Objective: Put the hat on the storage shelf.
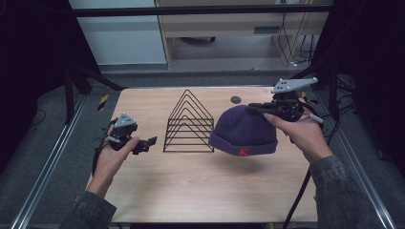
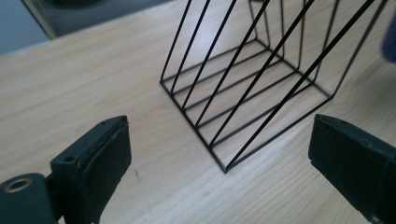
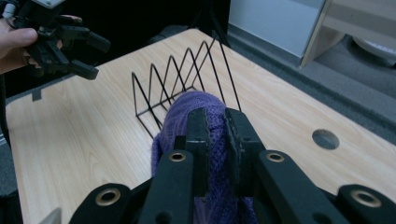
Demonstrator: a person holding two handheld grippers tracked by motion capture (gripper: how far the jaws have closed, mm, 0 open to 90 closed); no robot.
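Right gripper [image 1: 255, 108] pinching crown of purple beanie [image 1: 243, 131], hat hanging above table [image 1: 191, 191], just right of wire rack [image 1: 189, 123]. Left gripper [image 1: 150, 143] jaws wide, empty, near rack. Knit likely light, floppy, stretchy; second grip best at folded brim.

Pale wooden table [image 1: 200, 186] on grey carpeted floor [image 1: 43, 143]; metal rails [image 1: 47, 162] along both sides; dark frame bar [image 1: 200, 10] overhead. Beyond, light wooden furniture [image 1: 239, 28] with cables [image 1: 291, 43] hanging, perhaps a desk; white panel [image 1: 124, 33] beside it. Dim at both edges.
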